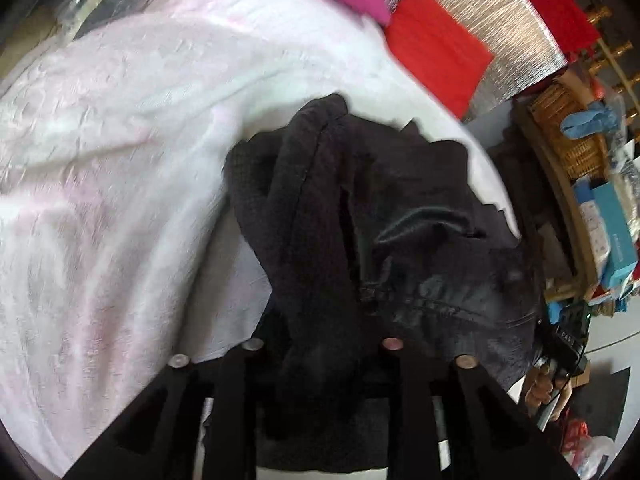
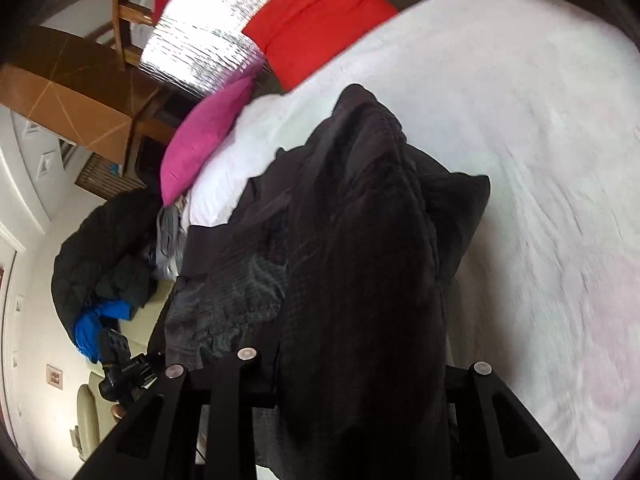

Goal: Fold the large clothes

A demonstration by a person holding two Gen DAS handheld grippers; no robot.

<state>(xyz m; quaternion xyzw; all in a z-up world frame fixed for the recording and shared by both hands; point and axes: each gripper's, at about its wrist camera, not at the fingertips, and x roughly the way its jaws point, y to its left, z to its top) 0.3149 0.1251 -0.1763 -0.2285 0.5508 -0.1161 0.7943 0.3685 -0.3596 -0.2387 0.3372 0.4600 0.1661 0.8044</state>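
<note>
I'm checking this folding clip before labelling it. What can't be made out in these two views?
- Left wrist view: the left claw tips, buried in the black garment.
- Right wrist view: the right claw tips, covered by the same bunched cloth.
- Both views: the garment's type and full outline, bunched and cut off at the bottom edge.
- Left wrist view: the white bedspread texture, smeared by blur.

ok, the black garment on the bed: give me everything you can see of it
The black garment is a dark, bunched piece with a fine waffle-like weave, a stitched seam and a smoother, shinier inner panel. It is crumpled, not flat, and rises in folds above the pale pink bedspread, with part of it lying on that spread. The left gripper has a thick fold pinched between its fingers; the right gripper clamps another fold. What kind of garment it is cannot be told.
</note>
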